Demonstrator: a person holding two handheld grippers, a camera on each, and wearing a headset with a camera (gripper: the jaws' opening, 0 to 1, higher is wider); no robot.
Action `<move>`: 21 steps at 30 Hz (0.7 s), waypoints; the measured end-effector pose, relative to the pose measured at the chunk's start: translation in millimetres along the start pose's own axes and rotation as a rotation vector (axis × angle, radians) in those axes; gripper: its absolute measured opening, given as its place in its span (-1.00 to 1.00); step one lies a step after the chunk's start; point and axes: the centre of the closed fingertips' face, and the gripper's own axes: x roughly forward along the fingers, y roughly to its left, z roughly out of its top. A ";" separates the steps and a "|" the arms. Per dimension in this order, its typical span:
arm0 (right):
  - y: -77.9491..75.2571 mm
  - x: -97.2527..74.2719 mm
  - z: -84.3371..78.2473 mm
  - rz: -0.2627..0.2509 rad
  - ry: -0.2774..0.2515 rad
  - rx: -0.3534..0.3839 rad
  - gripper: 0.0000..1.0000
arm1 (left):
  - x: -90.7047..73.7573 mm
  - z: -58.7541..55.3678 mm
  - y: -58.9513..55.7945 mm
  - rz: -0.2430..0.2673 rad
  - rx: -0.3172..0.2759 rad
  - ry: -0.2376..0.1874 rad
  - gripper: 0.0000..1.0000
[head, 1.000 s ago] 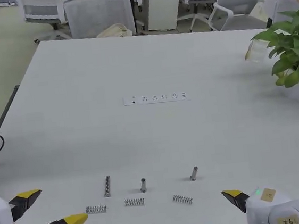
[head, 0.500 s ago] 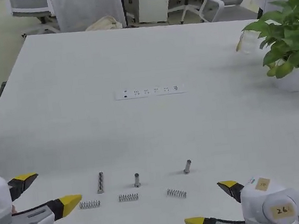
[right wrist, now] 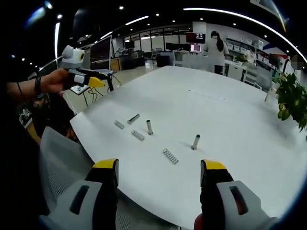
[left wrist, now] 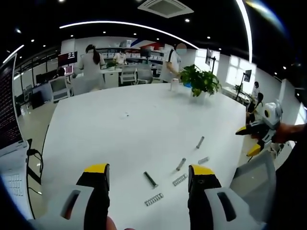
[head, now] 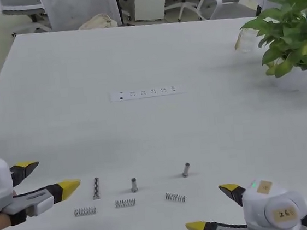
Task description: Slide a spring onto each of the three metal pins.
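Left gripper (head: 50,175): wide, empty | right gripper (head: 211,208): wide, empty | three springs (head: 125,203) beside three pins (head: 134,184) on table (head: 144,132)

White table (head: 136,56); power strip (head: 143,93); plant (head: 288,35).

Head view downward; gripper views oblique, inward, sharing pins (head: 133,184).

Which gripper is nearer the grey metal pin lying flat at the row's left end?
Left. The left gripper is just left of the grey metal pin lying flat; the right gripper is far off to its right.
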 end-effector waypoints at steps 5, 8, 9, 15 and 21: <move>-0.4 1.3 1.5 0.000 -0.004 0.003 0.36 | 12.6 0.0 4.5 -0.003 -0.001 0.006 0.22; -0.5 2.7 0.9 0.005 0.002 -0.004 0.36 | 19.8 -1.8 4.5 -0.007 -0.010 0.004 0.20; -0.7 2.8 1.2 0.005 0.004 -0.006 0.36 | 21.8 -2.8 3.8 -0.008 -0.012 0.007 0.20; -5.2 2.2 6.6 0.000 -0.006 -0.004 0.37 | 35.6 -17.5 4.1 -0.012 -0.049 0.033 0.16; -7.3 2.5 6.7 0.000 -0.004 -0.008 0.37 | 50.5 -30.1 6.9 -0.011 -0.063 0.073 0.07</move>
